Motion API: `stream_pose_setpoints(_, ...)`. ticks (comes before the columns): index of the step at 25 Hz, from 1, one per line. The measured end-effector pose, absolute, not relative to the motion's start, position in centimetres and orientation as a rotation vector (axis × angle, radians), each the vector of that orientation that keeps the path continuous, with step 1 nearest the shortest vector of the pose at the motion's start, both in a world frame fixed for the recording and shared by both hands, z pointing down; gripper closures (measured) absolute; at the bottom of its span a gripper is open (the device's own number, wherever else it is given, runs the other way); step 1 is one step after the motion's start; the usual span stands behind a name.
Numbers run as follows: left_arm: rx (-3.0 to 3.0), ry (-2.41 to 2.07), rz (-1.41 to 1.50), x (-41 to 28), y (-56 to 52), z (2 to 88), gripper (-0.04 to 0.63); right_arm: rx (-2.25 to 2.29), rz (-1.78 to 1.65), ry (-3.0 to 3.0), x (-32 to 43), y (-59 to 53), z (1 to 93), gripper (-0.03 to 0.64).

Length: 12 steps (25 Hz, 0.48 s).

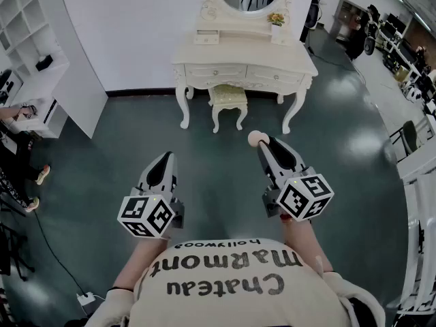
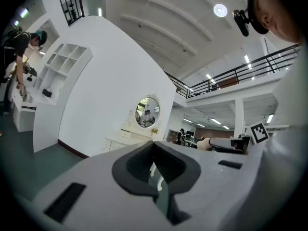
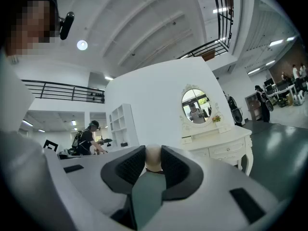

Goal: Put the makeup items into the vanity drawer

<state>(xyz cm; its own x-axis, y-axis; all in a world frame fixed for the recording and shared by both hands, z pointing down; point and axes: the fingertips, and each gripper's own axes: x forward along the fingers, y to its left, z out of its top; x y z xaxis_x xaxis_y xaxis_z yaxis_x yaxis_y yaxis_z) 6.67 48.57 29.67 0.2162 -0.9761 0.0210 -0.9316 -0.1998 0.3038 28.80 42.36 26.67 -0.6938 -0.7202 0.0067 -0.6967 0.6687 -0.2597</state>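
A person stands on the dark floor facing a white bench with a round mirror, a tool in each hand, both held level and aimed at the furniture. The right tool is clenched on a beige sponge, pinched between its dark pads with the rounded end poking past the tips. The left tool carries nothing, its jaws drawn together.

The bench is well apart from both tools, straight ahead across open floor, with a small stool tucked under its middle. Its two front drawers both appear closed, so the sponge has nowhere to go yet. The task looks to be in its carrying stage, with the approach not yet made.

The sponge sits on the right side, roughly in line with the right-hand drawer, so that drawer seems the shorter reach for the loaded hand. The empty left tool is the one free to pull a handle, and it lines up more with the left-hand drawer. The stool in front may crowd a central approach.
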Motion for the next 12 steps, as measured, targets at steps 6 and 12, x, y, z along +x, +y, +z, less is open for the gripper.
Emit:
stream_pose_setpoints(6,2.24,-1.791,-0.266,6.1,48.7,30.0,0.588,-1.175,-0.37,2.8,27.8,42.6,26.9,0.495)
stream_pose_setpoints(12,2.255,-1.786,-0.295,4.3,49.7,28.7,0.586,-1.18,-0.342,2.797,26.2,43.5,25.5,0.495)
